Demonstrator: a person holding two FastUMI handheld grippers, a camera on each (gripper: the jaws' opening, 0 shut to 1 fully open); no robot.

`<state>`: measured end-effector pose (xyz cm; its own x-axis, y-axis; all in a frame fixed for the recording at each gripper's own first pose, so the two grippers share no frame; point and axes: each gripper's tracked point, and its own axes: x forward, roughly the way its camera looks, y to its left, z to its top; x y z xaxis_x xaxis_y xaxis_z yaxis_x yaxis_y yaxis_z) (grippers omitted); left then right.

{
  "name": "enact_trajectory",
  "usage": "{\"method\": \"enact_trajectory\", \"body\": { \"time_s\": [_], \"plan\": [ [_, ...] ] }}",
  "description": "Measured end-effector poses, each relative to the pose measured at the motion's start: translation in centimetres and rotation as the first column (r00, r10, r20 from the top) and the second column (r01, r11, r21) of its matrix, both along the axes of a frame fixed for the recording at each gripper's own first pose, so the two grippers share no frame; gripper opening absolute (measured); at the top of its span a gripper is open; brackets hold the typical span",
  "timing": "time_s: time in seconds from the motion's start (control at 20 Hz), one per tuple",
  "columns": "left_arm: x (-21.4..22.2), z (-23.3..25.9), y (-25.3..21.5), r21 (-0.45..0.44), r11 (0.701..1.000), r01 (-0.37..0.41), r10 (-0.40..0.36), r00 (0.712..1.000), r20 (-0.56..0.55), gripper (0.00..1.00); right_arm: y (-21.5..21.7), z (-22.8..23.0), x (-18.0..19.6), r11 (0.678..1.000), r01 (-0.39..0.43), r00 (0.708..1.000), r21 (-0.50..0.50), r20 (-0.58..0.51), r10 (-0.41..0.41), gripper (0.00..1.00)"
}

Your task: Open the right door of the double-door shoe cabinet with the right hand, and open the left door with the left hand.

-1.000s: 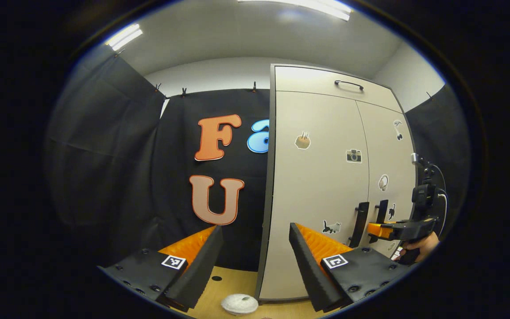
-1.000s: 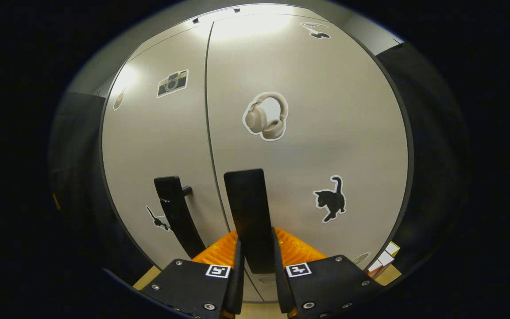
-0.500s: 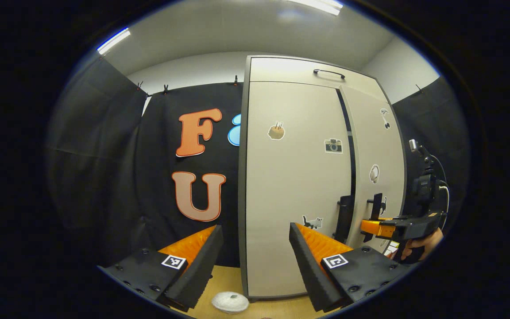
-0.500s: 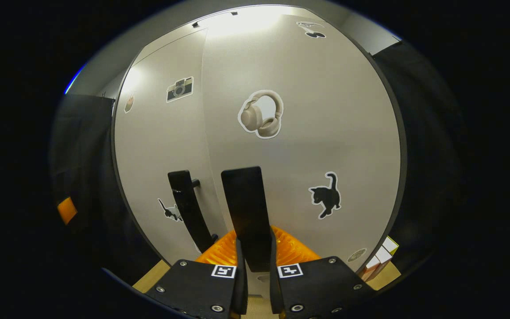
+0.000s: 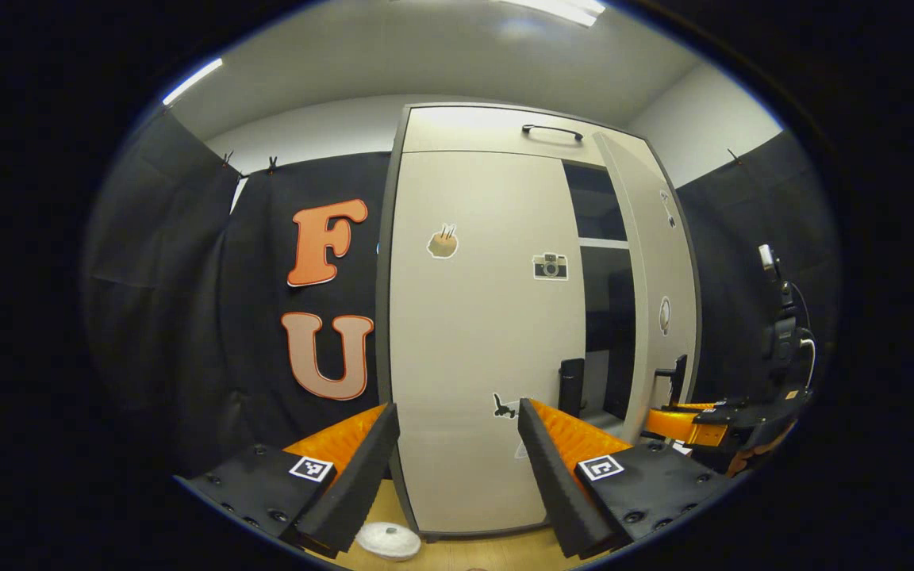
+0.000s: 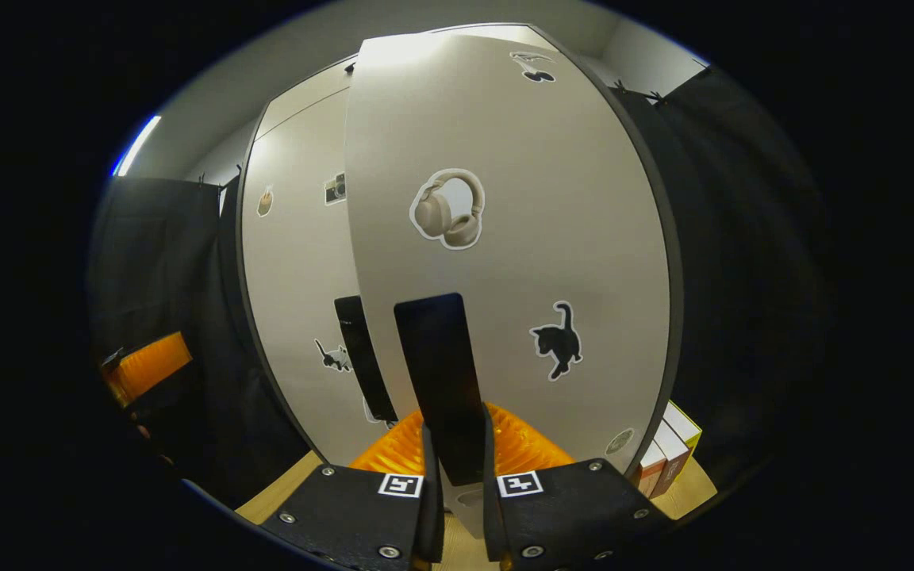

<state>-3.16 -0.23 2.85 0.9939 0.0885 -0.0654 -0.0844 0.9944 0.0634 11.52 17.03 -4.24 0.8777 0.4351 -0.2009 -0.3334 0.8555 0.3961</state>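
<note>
the right door (image 6: 505, 206) of the shoe cabinet (image 5: 473, 131) is swung partly open, its handle (image 6: 437, 373) clenched in the right tool (image 6: 457, 476); the left tool (image 5: 457, 452) is held released before the shut left door (image 5: 481, 333), ready for its handle (image 5: 572, 385).

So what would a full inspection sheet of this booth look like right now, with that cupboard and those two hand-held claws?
Surface: wooden floor.
Job's things: right door swung partly open, dark shelves behind; left door shut, its handle free.
Clutter: white round object by the cabinet foot; small boxes beside the cabinet.
Grippers: right gripper clamped on right door handle; left gripper open, holding nothing, facing the left door.
Cables: one on the right gripper's housing.
Surroundings: black cloth walls, ceiling lights.
</note>
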Motion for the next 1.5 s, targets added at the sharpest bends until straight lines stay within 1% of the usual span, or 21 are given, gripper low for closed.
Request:
{"method": "enact_trajectory", "body": {
  "time_s": [0.15,0.3,0.35,0.4,0.55,0.7,1.0,1.1,1.15,1.35,1.5],
  "plan": [
    [0.3,1.3,-1.4,0.012,1.000,0.015,-0.015,1.000,0.026,0.95,-0.6,0.1,-0.7,1.000,-0.015,1.000,0.000,-0.004,0.015,0.19],
    [0.8,1.5,-2.7,0.013,1.000,0.025,-0.026,0.999,0.032,0.95,-1.5,0.2,-1.4,1.000,-0.027,1.000,-0.007,0.000,0.027,0.20],
    [1.0,1.4,-3.0,0.014,0.999,0.029,-0.029,0.999,0.032,0.96,-1.8,0.3,-1.6,1.000,-0.027,1.000,0.000,0.001,0.027,0.20],
    [1.1,1.5,-3.2,0.016,0.999,0.030,-0.030,0.999,0.034,0.95,-2.0,0.2,-1.8,1.000,-0.028,1.000,0.006,0.000,0.028,0.20],
    [1.7,1.4,-3.9,0.015,0.999,0.035,-0.036,0.999,0.036,0.96,-3.0,0.5,-2.4,1.000,-0.024,1.000,0.018,0.000,0.024,0.19],
    [2.5,1.2,-4.3,0.002,0.999,0.038,-0.038,0.999,0.038,0.97,-4.5,0.7,-3.1,1.000,-0.008,1.000,0.018,-0.002,0.008,0.19],
    [4.5,0.5,-6.5,-0.019,0.997,0.070,-0.070,0.997,0.034,0.96,-6.7,0.6,-3.6,0.999,0.038,0.999,0.005,-0.014,-0.038,0.19],
    [5.1,0.2,-7.1,-0.026,0.997,0.075,-0.074,0.997,0.028,0.97,-7.2,0.5,-3.6,0.999,0.044,0.999,0.024,-0.019,-0.043,0.19],
    [5.4,-0.1,-7.6,-0.035,0.996,0.082,-0.082,0.996,0.022,0.96,-7.5,0.7,-3.8,0.998,0.045,0.999,0.038,-0.021,-0.044,0.19],
    [5.9,-0.5,-8.2,-0.034,0.996,0.087,-0.087,0.996,0.012,0.96,-8.3,0.6,-3.7,0.998,0.054,0.999,0.033,-0.005,-0.054,0.18],
    [6.3,-0.8,-8.0,-0.029,0.997,0.076,-0.076,0.997,0.007,0.97,-8.8,0.7,-3.7,0.995,0.065,0.998,0.076,-0.007,-0.064,0.18]
  ]
}}
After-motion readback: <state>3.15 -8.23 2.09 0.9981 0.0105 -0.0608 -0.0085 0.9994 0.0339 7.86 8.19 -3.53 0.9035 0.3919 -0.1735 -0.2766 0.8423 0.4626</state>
